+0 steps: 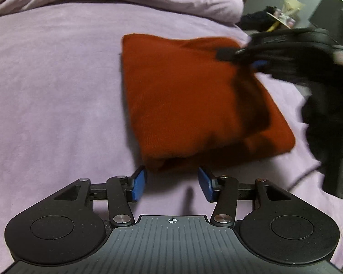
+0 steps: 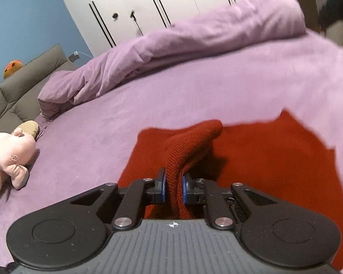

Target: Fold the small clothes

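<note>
Red knit garment (image 2: 251, 159): keep right gripper (image 2: 173, 188) pinching its raised fold; left gripper (image 1: 172, 183), spread and empty, steadies the near edge just ahead.

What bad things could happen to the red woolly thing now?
1. The right gripper pinches only a narrow ridge of the rust-red knitted garment, so the knit might slip out when lifted.
2. The left gripper is open beside the garment's near edge and holds nothing, so pulling from one side could drag the folded layers apart.
3. The soft lilac fleece bedspread may cling to the knit and bunch it.
</note>
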Demonstrator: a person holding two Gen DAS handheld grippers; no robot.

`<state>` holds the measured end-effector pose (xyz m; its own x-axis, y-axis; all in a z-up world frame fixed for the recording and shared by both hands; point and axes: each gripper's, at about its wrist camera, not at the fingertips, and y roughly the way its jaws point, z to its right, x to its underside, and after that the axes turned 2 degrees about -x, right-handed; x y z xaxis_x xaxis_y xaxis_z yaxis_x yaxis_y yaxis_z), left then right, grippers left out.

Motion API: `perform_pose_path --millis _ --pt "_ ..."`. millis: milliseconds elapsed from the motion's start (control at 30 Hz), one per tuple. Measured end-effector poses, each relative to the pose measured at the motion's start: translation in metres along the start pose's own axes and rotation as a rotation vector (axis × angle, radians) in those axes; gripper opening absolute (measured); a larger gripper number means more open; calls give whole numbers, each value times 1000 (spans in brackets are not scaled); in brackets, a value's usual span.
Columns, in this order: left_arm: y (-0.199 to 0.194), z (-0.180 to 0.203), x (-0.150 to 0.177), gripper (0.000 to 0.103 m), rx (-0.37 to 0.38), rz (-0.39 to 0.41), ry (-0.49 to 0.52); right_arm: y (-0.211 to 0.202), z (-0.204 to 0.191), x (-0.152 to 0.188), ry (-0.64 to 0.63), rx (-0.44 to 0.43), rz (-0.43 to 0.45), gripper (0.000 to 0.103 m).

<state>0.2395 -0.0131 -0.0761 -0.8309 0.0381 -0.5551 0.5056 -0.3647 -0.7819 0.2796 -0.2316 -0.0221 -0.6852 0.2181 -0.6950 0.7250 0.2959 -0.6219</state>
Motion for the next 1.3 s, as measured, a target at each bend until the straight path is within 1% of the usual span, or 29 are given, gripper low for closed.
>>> perform_pose_path --millis 33,100,167,200,300,400,467,533,567,600,667,700,733,800,833,900,933,1000,1067,1133,1167,1200,1233,1300 --pt "5 -1 -3 51 -3 -7 -34 -6 -2 -3 -27 8 17 12" --pt "13 -4 -8 51 7 -15 -90 -18 -6 -7 -99 51 55 11" --pt "18 -3 -10 51 -2 -16 -114 -25 -1 -8 -163 109 82 11" --pt "19 -2 -10 52 1 -13 -117 -29 5 -8 -173 133 87 11" --pt "23 1 -9 54 19 -11 -118 -30 34 -5 -168 214 66 12" --pt "26 9 -8 55 4 -10 -79 -18 63 7 -115 242 -6 15" --pt "25 11 -7 53 10 -10 -68 -14 85 15 -13 205 -40 25" --pt "24 8 -7 53 19 -12 -80 -17 102 20 92 148 -20 43" --pt "25 7 -7 53 22 -15 -88 -19 111 21 144 110 -14 47" --pt "26 9 -8 54 25 -19 -97 -18 116 23 183 67 -16 49" --pt "29 10 -10 54 26 -23 -102 -8 122 26 250 -6 -22 49" --pt "29 14 -10 55 21 -25 -99 -4 120 25 249 -17 -23 37" --pt "30 17 -11 55 12 -25 -91 -1 114 23 218 4 -26 15" --pt "31 24 -12 56 -16 -27 -75 1 93 17 88 89 -27 15" --pt "31 26 -12 57 -27 -28 -71 -1 83 13 20 129 -6 14" --pt "31 28 -13 58 -37 -33 -81 -12 61 9 -126 218 67 13" --pt "31 28 -13 62 -38 -35 -87 -16 54 7 -183 262 96 13" --pt "32 30 -13 63 -39 -35 -94 -21 49 7 -269 365 131 13" --pt "34 32 -13 63 -47 -36 -96 -20 51 10 -325 437 121 13" --pt "36 32 -13 63 -53 -33 -102 -14 60 15 -320 454 99 16" --pt "36 33 -12 63 -56 -33 -100 -11 67 19 -300 445 82 18" --pt "35 32 -12 63 -56 -33 -95 -13 74 22 -269 436 75 25" --pt "34 32 -11 63 -55 -32 -93 -19 77 23 -228 435 85 34" --pt "36 32 -13 63 -50 -32 -99 -43 85 26 -114 418 143 37"
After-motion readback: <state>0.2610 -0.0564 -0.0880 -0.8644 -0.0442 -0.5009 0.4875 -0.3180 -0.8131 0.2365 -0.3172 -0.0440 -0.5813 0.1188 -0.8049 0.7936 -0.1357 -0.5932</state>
